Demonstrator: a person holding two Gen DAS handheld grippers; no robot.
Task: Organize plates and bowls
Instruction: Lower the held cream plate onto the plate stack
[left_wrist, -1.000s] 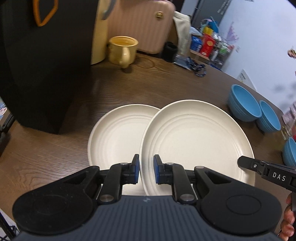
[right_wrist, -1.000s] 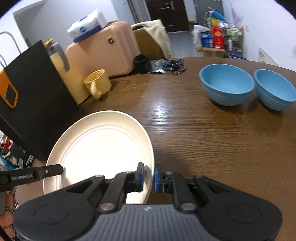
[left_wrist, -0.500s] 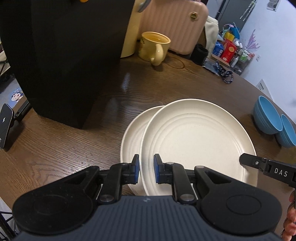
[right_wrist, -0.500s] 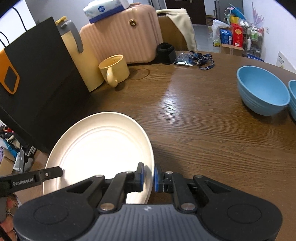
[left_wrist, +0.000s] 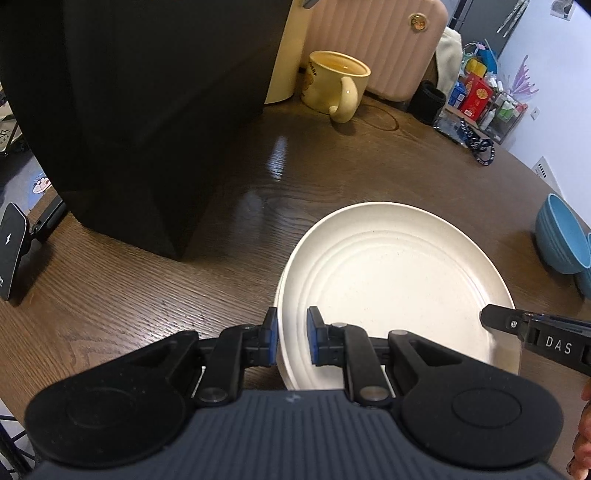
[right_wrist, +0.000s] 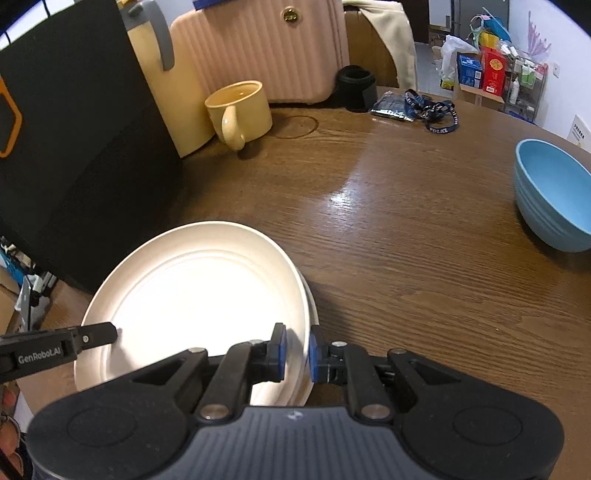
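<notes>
A cream plate (left_wrist: 391, 280) is held from both sides over a second cream plate, of which only a thin rim (left_wrist: 279, 295) shows underneath. My left gripper (left_wrist: 291, 341) is shut on the top plate's left rim. My right gripper (right_wrist: 296, 352) is shut on the same plate (right_wrist: 199, 295) at its right rim; the lower plate's edge (right_wrist: 314, 314) peeks out beside it. Blue bowls (left_wrist: 559, 240) stand at the right of the table; one blue bowl (right_wrist: 554, 192) shows in the right wrist view.
A black paper bag (left_wrist: 129, 110) stands close on the left. A yellow mug (right_wrist: 238, 110), a cream jug (right_wrist: 166, 85) and a pink suitcase (right_wrist: 266, 48) stand at the back. A lanyard (right_wrist: 428, 109) lies at the back right. A phone (left_wrist: 11, 254) sits at the far left edge.
Both grippers carried the top plate to the left, over the second plate, so the two now nearly line up as a stack. The bag and mug look closer.
</notes>
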